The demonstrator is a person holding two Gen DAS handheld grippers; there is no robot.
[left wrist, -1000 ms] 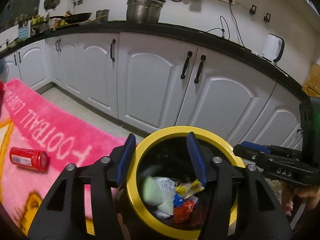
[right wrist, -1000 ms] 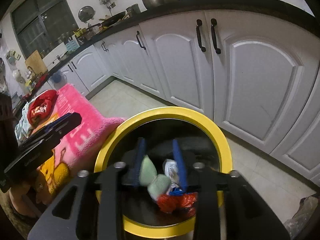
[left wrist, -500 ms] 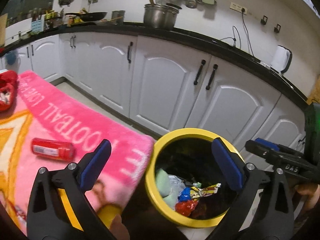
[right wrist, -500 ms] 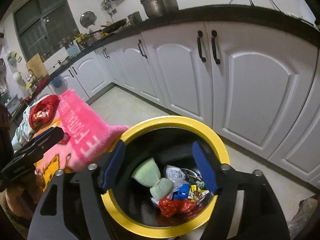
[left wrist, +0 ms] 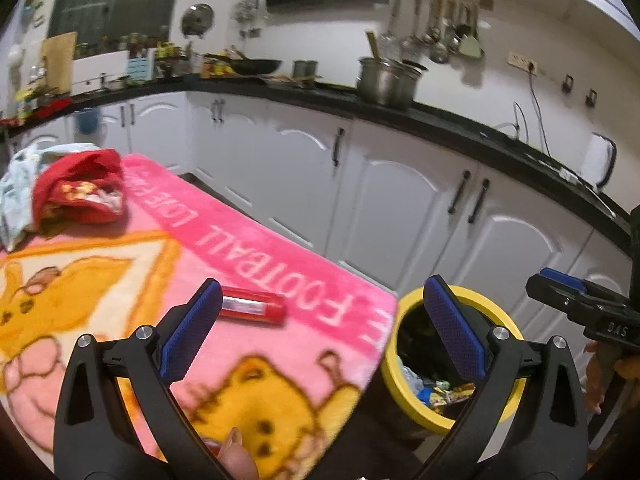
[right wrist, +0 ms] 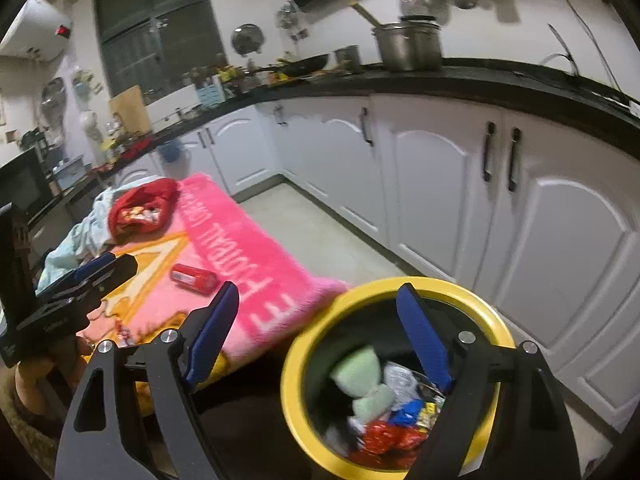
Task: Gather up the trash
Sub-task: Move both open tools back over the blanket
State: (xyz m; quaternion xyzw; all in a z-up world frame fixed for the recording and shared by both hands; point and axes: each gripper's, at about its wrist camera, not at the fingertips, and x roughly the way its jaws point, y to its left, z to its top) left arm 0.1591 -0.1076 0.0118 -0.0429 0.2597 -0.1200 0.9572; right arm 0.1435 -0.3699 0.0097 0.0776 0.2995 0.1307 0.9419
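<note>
Both sets of tongs have just been spreading, and nothing sits between their blue pads. The left tongs (left wrist: 322, 328) now stand released over the pink blanket (left wrist: 256, 248), where a second ago they hung straight over the yellow-rimmed bin (left wrist: 404, 376); the bin now lies below their right pad. A red can (left wrist: 254, 309) rests on the blanket just beyond the left pad. The right tongs (right wrist: 320, 344) are also released and have lifted clear of the bin (right wrist: 300, 364), where earlier they reached low into it. The green wad (right wrist: 358, 372) and the wrappers (right wrist: 400, 412) lie in the bin, under the right tongs' right pad.
</note>
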